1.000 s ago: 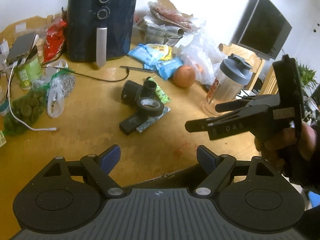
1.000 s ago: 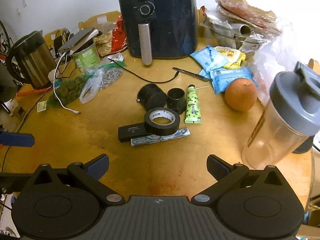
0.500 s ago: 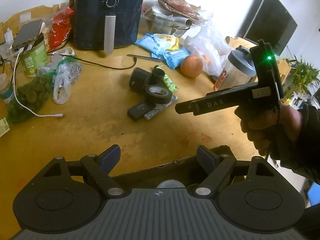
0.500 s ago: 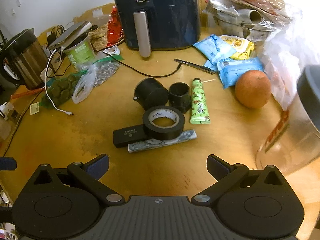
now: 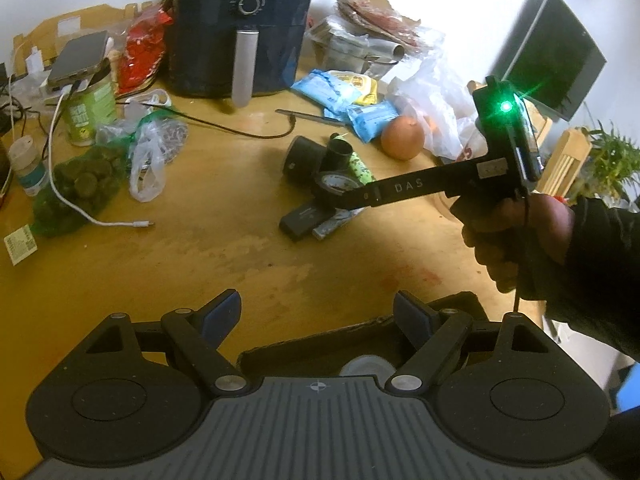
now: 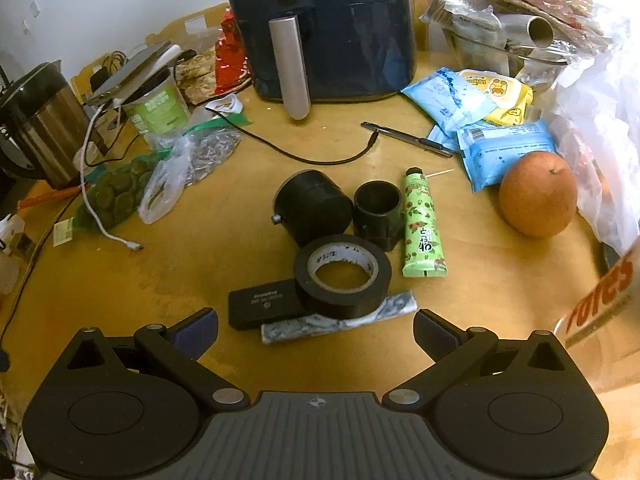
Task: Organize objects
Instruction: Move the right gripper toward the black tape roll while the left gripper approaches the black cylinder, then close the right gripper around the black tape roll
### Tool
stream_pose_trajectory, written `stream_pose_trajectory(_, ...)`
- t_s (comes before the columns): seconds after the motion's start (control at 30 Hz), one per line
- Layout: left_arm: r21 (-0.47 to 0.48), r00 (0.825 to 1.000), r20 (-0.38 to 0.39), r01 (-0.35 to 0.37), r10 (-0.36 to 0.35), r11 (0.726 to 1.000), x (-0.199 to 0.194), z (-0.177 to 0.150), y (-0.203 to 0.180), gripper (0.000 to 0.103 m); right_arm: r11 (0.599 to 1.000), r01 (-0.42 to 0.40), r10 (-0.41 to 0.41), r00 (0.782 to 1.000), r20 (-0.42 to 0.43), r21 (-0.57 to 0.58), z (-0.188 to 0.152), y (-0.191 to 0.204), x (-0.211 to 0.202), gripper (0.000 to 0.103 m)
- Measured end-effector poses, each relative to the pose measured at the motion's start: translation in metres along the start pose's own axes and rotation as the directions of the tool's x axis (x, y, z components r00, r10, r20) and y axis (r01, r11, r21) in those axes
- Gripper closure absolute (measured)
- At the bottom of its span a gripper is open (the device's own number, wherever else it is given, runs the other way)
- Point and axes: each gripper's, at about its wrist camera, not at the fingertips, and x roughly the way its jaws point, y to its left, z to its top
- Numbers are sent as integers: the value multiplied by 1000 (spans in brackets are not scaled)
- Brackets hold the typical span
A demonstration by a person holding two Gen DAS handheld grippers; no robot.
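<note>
Spreading across both views, a wooden table (image 6: 120,280) carries a dark air fryer (image 6: 332,28) at its far edge, with a steel kettle (image 6: 36,128) off to the left. A person's right hand (image 5: 516,240) holds the right gripper (image 6: 316,326), whose jaws stand wide apart with nothing between them, above the small cluster at the table's middle. An orange (image 6: 538,194) sits right of that cluster, near blue wipe packets (image 6: 508,152). In the cluster, a roll of black tape (image 6: 342,276) lies on a flat black box (image 6: 262,302) and a marbled bar (image 6: 340,322). Just behind stand a black cylinder (image 6: 310,206) and a smaller black tube (image 6: 378,214), touching a green hand-cream tube (image 6: 422,226). The left gripper (image 5: 318,314) is likewise spread and empty, over the near table edge.
</note>
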Motion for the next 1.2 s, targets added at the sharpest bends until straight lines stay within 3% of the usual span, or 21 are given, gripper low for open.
stream_pose_trajectory(0.47, -81, 999, 7, -40, 40, 996, -12, -12, 25, 19, 1000, 29, -29, 999, -19, -3, 20, -3, 35, 2)
stream_pose_trajectory(0.67, -130, 998, 15, -66, 68, 989, -19, -18, 36, 19, 999, 40, -39, 998, -44, 16, 26, -6, 55, 10)
stream_pose_trajectory(0.83, -167, 996, 19, -83, 87, 983, -25, -22, 43, 19, 997, 45, -41, 996, -74, 62, 30, -13, 71, 27)
stream_pose_trajectory(1.2, -179, 996, 25, -76, 81, 981, -23, -20, 44, 19, 998, 33, -29, 997, -78, 47, 29, -10, 57, 28)
